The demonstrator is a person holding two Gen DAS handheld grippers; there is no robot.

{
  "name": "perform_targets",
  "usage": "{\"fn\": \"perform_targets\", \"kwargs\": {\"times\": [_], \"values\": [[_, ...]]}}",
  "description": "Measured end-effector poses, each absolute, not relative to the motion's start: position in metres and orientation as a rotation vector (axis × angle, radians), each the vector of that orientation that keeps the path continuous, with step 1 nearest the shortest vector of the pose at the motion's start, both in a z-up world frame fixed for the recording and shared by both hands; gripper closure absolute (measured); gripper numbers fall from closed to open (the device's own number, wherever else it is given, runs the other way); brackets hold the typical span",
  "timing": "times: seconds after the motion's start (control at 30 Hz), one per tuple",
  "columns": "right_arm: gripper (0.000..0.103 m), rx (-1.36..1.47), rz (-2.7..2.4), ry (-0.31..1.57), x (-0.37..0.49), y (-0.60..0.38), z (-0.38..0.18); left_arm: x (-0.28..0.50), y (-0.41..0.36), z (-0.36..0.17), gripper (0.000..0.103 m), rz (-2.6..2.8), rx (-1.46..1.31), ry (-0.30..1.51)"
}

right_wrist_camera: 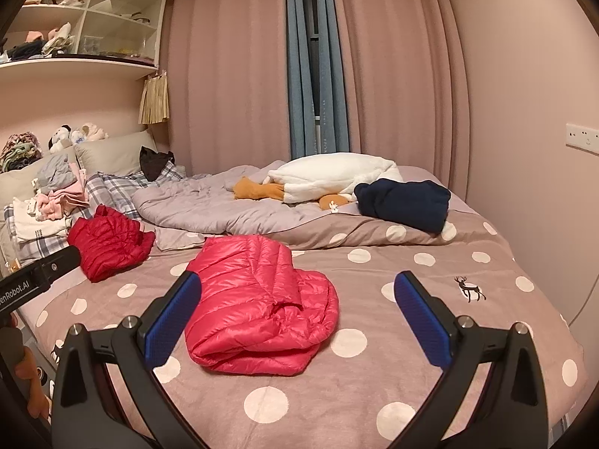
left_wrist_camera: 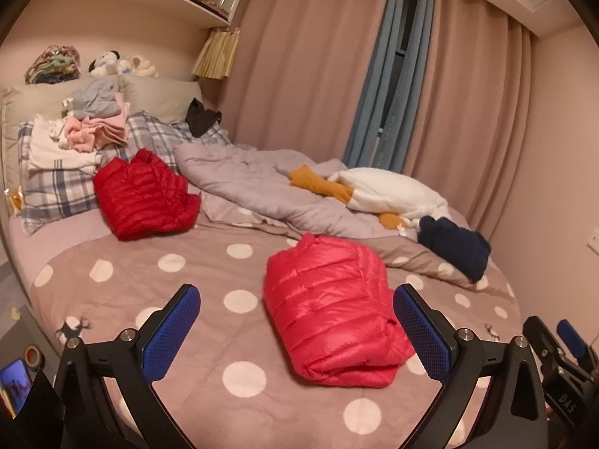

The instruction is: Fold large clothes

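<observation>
Two claws, both wide open and holding nothing, so you're between grabs. Pink jacket (left_wrist_camera: 329,310) sits folded near the bed's (right_wrist_camera: 430,385) front edge; I'd square its loose end before moving on. Left claw (left_wrist_camera: 295,333) hovers over it, right claw (right_wrist_camera: 297,321) too, neither touching.
</observation>
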State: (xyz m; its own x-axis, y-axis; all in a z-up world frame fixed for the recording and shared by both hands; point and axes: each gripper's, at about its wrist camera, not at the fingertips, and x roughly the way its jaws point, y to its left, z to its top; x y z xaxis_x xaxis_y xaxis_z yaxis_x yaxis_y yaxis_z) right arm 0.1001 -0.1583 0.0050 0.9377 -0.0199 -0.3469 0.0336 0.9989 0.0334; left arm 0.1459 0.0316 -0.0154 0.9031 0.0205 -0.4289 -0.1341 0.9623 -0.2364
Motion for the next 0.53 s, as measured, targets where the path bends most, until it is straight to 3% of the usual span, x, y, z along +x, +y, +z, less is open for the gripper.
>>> {"fn": "perform_targets", "kwargs": {"times": [0.53], "values": [[0.0, 0.043, -0.067, 0.354, 0.093, -0.172, 0.006, 0.145, 0.027, -0.016, 0.001, 0.059, -0.27, 0.45]]}}
